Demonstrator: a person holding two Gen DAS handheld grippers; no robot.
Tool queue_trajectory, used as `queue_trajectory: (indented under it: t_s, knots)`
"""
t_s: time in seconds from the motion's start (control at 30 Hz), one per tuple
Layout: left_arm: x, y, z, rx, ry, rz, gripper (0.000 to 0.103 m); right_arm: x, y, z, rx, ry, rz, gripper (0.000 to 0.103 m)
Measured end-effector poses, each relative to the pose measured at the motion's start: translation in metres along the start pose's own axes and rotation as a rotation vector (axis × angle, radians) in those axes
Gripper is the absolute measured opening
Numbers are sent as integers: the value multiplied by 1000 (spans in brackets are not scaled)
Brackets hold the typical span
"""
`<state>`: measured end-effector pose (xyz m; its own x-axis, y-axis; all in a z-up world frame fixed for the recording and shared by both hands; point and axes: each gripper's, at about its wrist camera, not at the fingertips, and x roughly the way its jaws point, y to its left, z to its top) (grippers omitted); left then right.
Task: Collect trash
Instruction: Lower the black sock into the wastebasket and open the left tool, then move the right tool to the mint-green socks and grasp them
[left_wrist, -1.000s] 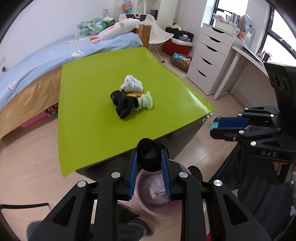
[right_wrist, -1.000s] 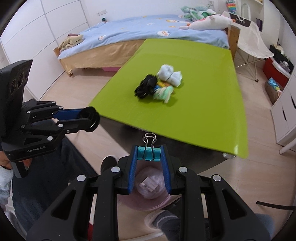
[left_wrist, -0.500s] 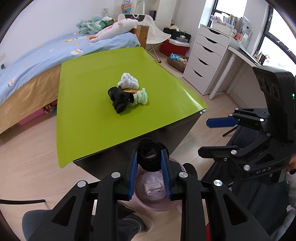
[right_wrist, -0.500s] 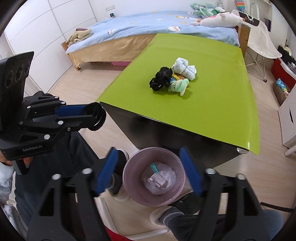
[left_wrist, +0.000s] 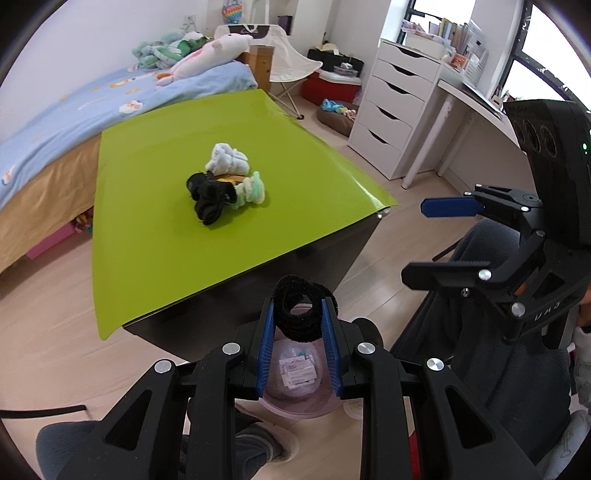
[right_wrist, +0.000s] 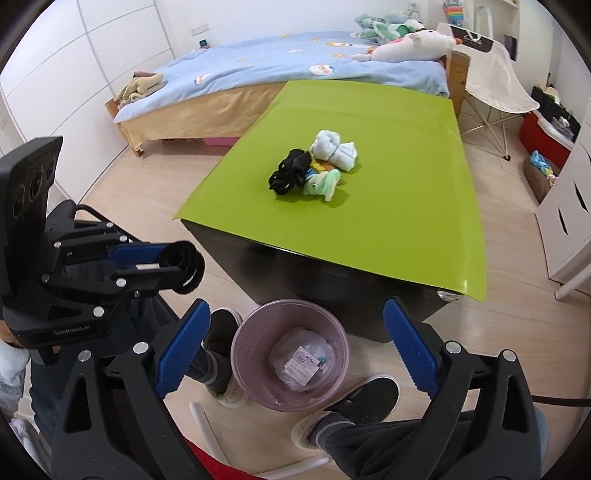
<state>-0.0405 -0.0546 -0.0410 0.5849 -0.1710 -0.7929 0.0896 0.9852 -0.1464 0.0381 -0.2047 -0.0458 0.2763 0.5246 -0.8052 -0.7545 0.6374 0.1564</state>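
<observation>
Right gripper (right_wrist: 295, 350), jaws now spread wide and empty, teal binder clip dropped into translucent pink plastic wastebasket (right_wrist: 258, 325) below desk's near edge; left gripper (left_wrist: 301, 332) still clamps black fuzzy hair tie (left_wrist: 302, 314) above it, likely next.

Bed (right_wrist: 258, 62), drawers (left_wrist: 391, 122), folding chair (right_wrist: 495, 85)

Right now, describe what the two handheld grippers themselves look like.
Both are black plastic. The right gripper has angular black linkage arms with silver screws and bolts, and blue ridged pads line its jaws. The left gripper matches; its body, seen from the right wrist view, carries three round lenses and white "GenRobot.AI" lettering. The right one's body shows a small green light.
</observation>
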Motion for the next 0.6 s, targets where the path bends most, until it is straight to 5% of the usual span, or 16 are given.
queue_trajectory:
  t_s: [0.17,0.23,0.3,0.4,0.6]
  knots:
    - [1,-4,2,12,3,-15,27,-6,-8,-1,23,-14,-11,94]
    - [2,-5,2,8,2,-25,37,-7,-10,-1,31,-17,-15,94]
    - [3,-5,2,2,0,-35,63,-7,-11,-1,35,-19,-15,94]
    - [4,-3,0,-19,-8,-35,82,-7,-12,-1,37,-21,-14,94]
    - [4,5,0,-52,-23,-1,95,-4,-13,-2,43,-19,-8,96]
